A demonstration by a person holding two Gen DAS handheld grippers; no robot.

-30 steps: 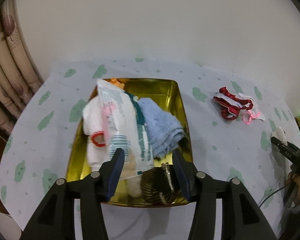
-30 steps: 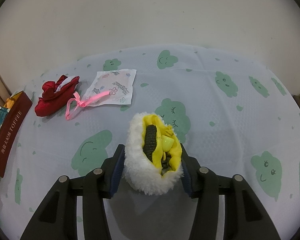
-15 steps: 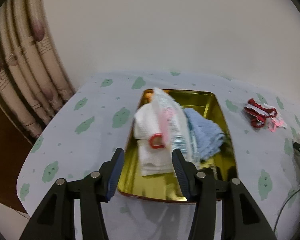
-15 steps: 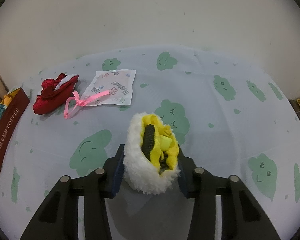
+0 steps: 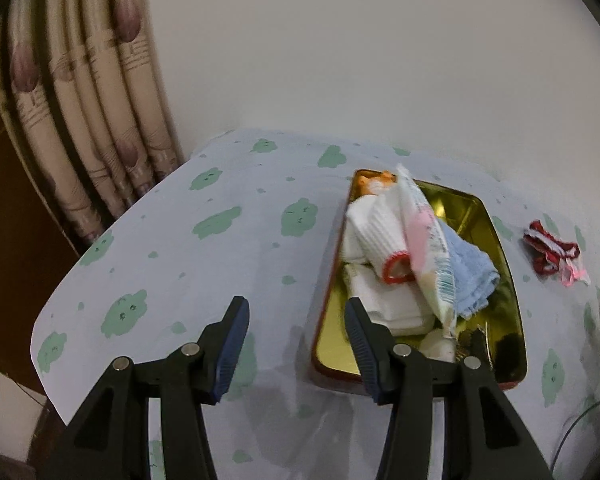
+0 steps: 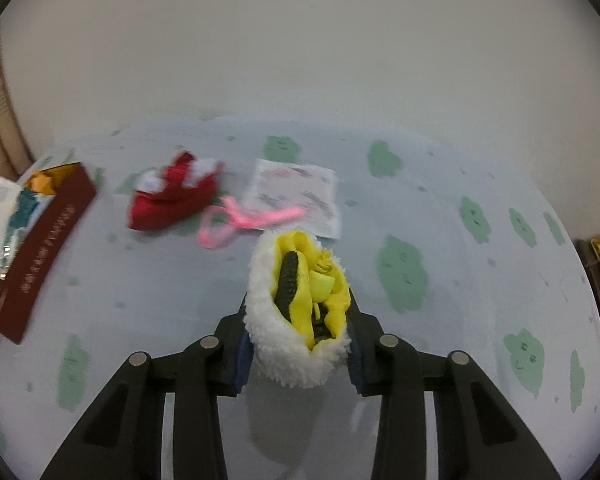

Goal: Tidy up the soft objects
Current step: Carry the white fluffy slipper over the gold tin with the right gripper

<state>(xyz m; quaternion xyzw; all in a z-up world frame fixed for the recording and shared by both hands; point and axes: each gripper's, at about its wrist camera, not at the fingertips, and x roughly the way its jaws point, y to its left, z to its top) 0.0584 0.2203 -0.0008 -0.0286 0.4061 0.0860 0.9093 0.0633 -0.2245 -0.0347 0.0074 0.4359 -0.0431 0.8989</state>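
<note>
The fluffy toy (image 6: 296,312), white outside and yellow inside, sits low in the middle of the right wrist picture. The right tongs (image 6: 296,354) have just been closing and now squeeze it on both sides. Up and to the left lie a red pouch (image 6: 172,198), a pink ribbon (image 6: 240,222) and a flat packet (image 6: 296,196), close together. The tin (image 6: 40,256) pokes in at the left edge. The cloth (image 6: 440,360) on the right is bare.

In the left wrist picture the left tongs (image 5: 294,346) stand wide with nothing between them. Their right finger is over the tin's (image 5: 500,240) near left corner. The tin is packed with white cloths (image 5: 380,240), a blue towel (image 5: 470,276) and a wrapper (image 5: 428,248). To its left is lots of bare cloth (image 5: 180,260), up to a curtain (image 5: 96,120).
</note>
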